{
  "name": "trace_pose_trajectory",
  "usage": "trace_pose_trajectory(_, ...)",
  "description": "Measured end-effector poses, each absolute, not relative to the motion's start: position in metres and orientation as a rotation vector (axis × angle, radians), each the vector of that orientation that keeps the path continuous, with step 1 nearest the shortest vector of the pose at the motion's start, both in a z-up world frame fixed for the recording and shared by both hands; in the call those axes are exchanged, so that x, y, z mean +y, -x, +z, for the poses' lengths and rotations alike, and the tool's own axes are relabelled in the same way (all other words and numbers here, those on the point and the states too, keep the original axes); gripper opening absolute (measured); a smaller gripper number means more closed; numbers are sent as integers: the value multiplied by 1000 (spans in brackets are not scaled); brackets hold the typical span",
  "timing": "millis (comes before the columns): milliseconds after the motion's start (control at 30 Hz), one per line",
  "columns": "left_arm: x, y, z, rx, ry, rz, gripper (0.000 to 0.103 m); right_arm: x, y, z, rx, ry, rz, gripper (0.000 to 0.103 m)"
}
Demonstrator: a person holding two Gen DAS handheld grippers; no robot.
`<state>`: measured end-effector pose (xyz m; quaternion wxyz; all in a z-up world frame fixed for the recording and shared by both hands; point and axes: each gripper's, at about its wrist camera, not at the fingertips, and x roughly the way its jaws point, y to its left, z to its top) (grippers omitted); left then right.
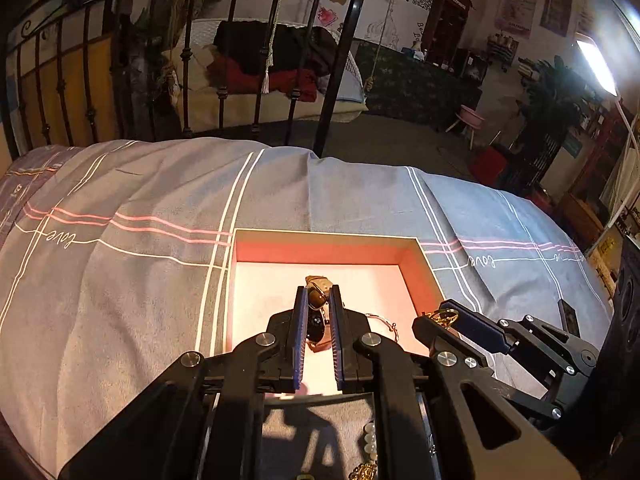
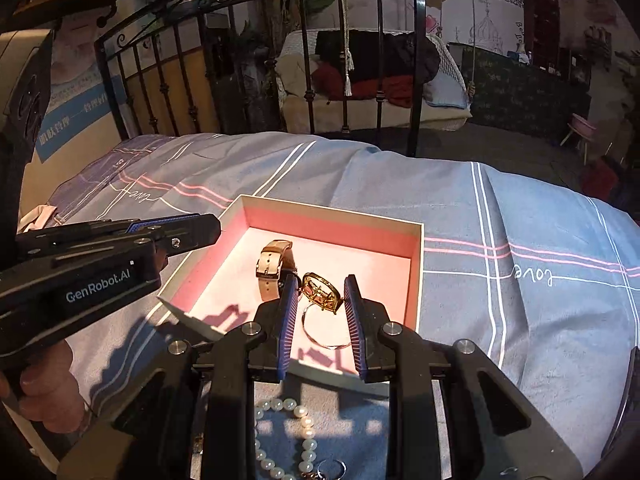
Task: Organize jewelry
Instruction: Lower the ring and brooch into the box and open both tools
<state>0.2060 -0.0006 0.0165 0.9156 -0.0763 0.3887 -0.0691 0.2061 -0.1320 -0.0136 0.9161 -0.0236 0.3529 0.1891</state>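
From my left gripper (image 1: pixel 319 304) view, the fingers cover most of the watch (image 1: pixel 318 300); I can't tell whether they touch it. The bangle (image 1: pixel 386 322) is half hidden behind my right finger. Nearer than the fingertips, the pearls (image 2: pixel 280 436) run off the bottom edge. The gold piece (image 2: pixel 322 290) between my right gripper (image 2: pixel 322 292) fingers is too small to identify.

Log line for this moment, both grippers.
left gripper: open, above pink box | right gripper: gripping gold ornament over box | watch: in box
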Motion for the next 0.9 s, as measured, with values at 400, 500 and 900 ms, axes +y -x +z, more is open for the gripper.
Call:
trace_pose_trajectory(400, -17, -248, -8, 895, 118, -164, 10, -118, -243, -44, 830, 87, 364, 25)
trace_pose_trajectory(500, -23, -251, -17, 915, 89, -167, 10, -117, -244, -52, 846, 88, 367, 25)
trace_pose_trajectory(900, -22, -255, -19, 908, 65, -151, 10, -115, -245, -57, 855, 86, 379, 25)
